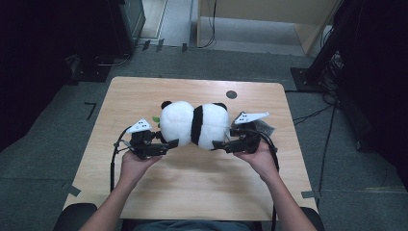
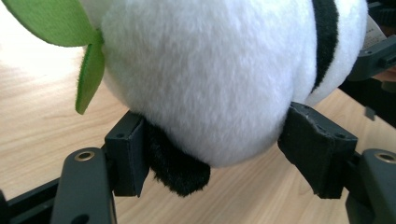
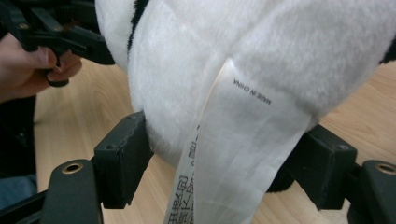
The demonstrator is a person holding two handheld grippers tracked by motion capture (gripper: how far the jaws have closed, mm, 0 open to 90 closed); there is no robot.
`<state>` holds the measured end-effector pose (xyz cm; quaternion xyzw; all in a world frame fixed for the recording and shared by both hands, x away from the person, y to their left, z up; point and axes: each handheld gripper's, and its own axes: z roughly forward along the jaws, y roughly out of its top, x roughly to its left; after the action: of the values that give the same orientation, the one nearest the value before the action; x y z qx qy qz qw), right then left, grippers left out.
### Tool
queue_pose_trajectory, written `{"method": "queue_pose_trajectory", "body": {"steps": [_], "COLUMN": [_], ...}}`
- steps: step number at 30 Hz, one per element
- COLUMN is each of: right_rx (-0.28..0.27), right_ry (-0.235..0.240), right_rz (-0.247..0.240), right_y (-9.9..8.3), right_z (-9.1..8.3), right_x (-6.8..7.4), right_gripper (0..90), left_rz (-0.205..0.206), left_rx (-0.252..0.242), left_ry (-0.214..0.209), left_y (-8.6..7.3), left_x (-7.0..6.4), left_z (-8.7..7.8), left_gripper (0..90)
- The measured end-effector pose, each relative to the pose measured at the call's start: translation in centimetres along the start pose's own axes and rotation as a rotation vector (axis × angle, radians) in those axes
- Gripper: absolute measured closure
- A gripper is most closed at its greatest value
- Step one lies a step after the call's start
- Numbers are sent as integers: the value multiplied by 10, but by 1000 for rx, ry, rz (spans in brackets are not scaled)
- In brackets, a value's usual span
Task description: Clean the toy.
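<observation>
The surface [image 1: 192,192] is a light wooden tabletop with bare room in front of and behind the load. The plush panda [image 1: 194,124] sits near its centre, well clear of every edge. The left gripper [image 1: 166,144] closes its fingers [image 2: 128,156] on the head end; the right gripper [image 1: 220,144] clamps the rear end (sewn label [image 3: 233,158] hanging between its fingers). Judged step: two-ended grasp established. The next move calls for an even, synchronised lift.

White plush panda [image 1: 192,125], black band
</observation>
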<state>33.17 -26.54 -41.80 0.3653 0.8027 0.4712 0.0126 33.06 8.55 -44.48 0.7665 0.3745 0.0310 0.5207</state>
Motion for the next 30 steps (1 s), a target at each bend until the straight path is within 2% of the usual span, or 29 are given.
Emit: {"method": "queue_pose_trajectory", "body": {"steps": [3, 7, 12, 16, 18, 20, 22, 26, 30], "right_rx": [-9, 1, 3, 31, 73, 80, 112, 114, 116], "right_ry": [1, -2, 8, -10, -28, -29, -33, -34, -29], "right_rz": [5, -13, -3, -3, -4, -1, 8, -4, -8], "right_y": [0, -1, -1, -3, -6, -6, -10, -11, -13], "right_z": [-1, -2, -3, 1, 5, 6, 10, 11, 12], "right_x": [0, 1, 0, -2, -4, -5, -9, -9, -8], "right_gripper": [263, 263, 265, 264, 266, 266, 270, 272, 277], "left_rz": [-4, 5, 0, 9, -8, -17, -26, -42, -36], "left_rx": [-2, 7, 1, 53, 88, 106, 118, 122, 134], "left_ry": [1, 3, -6, 7, 6, 5, 8, 11, 18], "left_y": [-1, -2, -3, -9, -12, -15, -17, -20, -21], "left_x": [-1, -1, -2, -1, 1, 3, 4, 6, 7], "left_z": [-1, -1, -3, 5, 10, 13, 16, 17, 17], "left_gripper": [291, 291, 292, 293, 293, 293, 293, 293, 293]}}
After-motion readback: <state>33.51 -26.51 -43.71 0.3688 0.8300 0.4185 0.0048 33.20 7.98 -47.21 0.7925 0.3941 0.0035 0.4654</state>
